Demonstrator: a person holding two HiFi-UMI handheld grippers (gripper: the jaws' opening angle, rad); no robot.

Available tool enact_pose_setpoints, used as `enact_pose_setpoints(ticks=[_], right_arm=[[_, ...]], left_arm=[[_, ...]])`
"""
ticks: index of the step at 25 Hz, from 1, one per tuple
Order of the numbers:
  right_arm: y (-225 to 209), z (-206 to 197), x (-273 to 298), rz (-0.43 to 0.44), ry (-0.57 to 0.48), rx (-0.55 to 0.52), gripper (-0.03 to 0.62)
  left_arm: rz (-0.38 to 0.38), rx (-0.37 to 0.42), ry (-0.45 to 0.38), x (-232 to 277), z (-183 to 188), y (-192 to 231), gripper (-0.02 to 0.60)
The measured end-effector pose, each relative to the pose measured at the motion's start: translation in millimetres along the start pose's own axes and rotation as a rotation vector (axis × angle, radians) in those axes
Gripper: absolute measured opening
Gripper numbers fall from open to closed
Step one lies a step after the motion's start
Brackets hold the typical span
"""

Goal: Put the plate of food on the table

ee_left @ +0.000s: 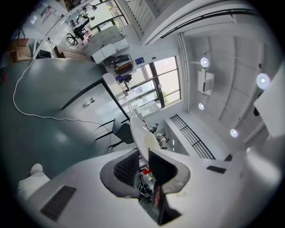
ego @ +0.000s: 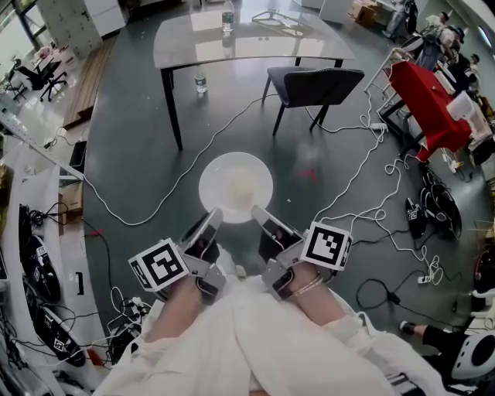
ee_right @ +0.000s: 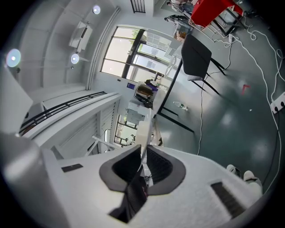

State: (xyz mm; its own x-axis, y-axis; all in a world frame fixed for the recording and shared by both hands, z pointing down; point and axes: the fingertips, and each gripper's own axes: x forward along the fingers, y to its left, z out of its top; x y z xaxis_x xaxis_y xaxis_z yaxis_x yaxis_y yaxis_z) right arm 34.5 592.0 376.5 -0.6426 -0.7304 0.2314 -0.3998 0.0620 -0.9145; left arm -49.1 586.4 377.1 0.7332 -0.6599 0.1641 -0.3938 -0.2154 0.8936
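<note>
A round white plate (ego: 236, 187) with a pale smear of food (ego: 244, 184) hangs level above the dark floor, held between both grippers. My left gripper (ego: 213, 218) is shut on its near-left rim and my right gripper (ego: 259, 213) is shut on its near-right rim. In the left gripper view the plate (ee_left: 141, 133) shows edge-on, running out from between the pads of the left gripper (ee_left: 143, 161). The right gripper view shows the plate rim (ee_right: 143, 133) pinched in the right gripper (ee_right: 143, 164). The grey glossy table (ego: 309, 42) stands ahead at the top of the head view.
A dark chair (ego: 313, 81) stands at the table's right front. A bottle (ego: 227, 19) and a hanger (ego: 274, 17) lie on the table; another bottle (ego: 201, 81) stands on the floor. White cables (ego: 155, 216) cross the floor. A red-covered bench (ego: 429, 97) is at right.
</note>
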Motion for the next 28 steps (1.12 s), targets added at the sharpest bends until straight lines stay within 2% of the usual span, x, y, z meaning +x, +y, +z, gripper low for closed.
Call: enact_pose_setpoints(ticks=[5, 11, 17, 22, 28], right_arm=[[-6, 14, 15, -0.005, 0.009, 0.000, 0.015], [-11, 42, 55, 0.004, 0.008, 0.024, 0.015], [2, 88, 123, 0.042, -0.007, 0.030, 0.015], [10, 123, 182, 0.044, -0.034, 0.050, 0.015], [19, 163, 245, 0.082, -0.089, 0.049, 0.015]], left_arm=[[0.006, -0.024, 0.005, 16, 10, 9, 0.064], [0.003, -0.009, -0.007, 45, 49, 22, 0.064], [0.007, 0.024, 0.006, 83, 122, 35, 0.064], [-0.021, 0.029, 0.035, 113, 185, 50, 0.064], [-0.049, 0.075, 0.067, 150, 252, 67, 0.064]])
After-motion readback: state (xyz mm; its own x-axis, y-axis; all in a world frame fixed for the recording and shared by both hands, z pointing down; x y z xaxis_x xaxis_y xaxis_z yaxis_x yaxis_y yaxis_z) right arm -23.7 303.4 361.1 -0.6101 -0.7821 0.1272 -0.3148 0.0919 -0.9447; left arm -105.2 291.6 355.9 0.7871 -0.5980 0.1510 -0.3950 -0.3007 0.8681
